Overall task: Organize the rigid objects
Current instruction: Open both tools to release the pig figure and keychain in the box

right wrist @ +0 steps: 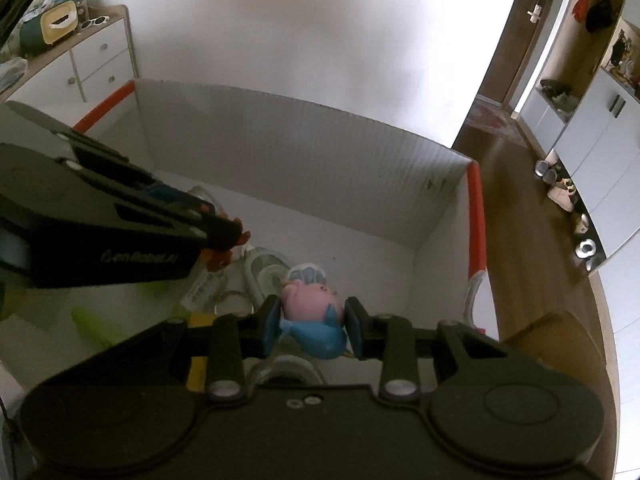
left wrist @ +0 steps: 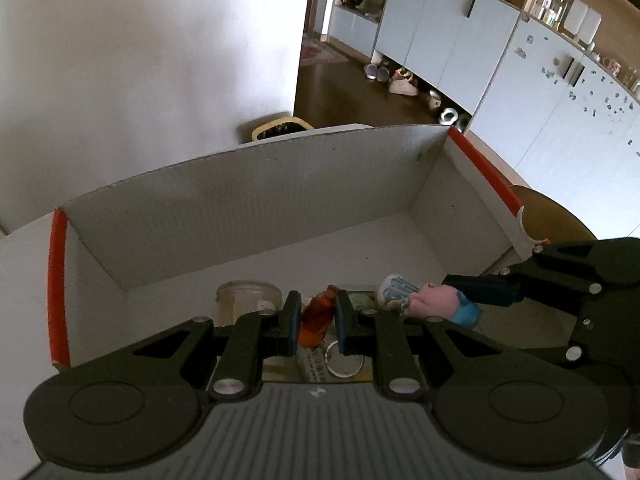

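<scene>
A white cardboard box (left wrist: pixel 248 200) with red-edged side walls stands open in front of both grippers; it also shows in the right wrist view (right wrist: pixel 304 152). My left gripper (left wrist: pixel 316 322) is shut on a small orange figurine (left wrist: pixel 318 318) and holds it over the box's near part. My right gripper (right wrist: pixel 312 326) is shut on a pink and blue pig figurine (right wrist: pixel 314 316), also over the box, to the right of the left gripper. The pig figurine (left wrist: pixel 436 302) also shows in the left wrist view, and the orange figurine (right wrist: pixel 224 248) pokes out of the left gripper in the right wrist view.
On the box floor lie a glass jar (left wrist: pixel 248 296), a small fan (right wrist: pixel 266 268), a round lid (left wrist: pixel 346 362), a labelled card (right wrist: pixel 200 286) and a green tube (right wrist: pixel 94 324). A wooden table edge (right wrist: pixel 556 332) is at the right. Cabinets (left wrist: pixel 448 36) and shoes stand beyond.
</scene>
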A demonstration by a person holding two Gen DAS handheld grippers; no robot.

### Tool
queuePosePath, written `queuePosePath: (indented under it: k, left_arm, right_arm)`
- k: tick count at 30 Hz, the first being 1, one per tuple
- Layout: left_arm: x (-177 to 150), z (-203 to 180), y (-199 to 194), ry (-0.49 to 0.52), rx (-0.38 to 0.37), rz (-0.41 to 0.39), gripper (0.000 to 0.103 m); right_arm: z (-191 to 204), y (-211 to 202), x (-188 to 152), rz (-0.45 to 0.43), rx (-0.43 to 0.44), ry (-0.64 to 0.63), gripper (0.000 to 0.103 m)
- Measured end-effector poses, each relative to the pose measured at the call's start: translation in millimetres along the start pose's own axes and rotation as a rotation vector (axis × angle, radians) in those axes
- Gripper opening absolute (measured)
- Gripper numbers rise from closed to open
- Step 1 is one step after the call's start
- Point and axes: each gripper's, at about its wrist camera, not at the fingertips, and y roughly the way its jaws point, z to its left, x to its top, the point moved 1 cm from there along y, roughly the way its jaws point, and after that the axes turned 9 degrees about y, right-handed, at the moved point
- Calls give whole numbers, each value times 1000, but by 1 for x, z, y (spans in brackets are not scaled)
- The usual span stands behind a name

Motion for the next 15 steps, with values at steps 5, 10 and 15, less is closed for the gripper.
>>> queuePosePath:
  k: [5,10,15]
  left_arm:
    - [-1,0,6,-2,-12,48,17]
    - [-5,0,7,-8,-5,80,17]
    - [-6,-5,-5,10,7,68,17]
  right_arm:
    - [-1,-4,-1,13,20,-6,35]
    - [-2,-17,-3,-9,31,-8,42]
    - [-6,-30,-3,-33,45,-3,44]
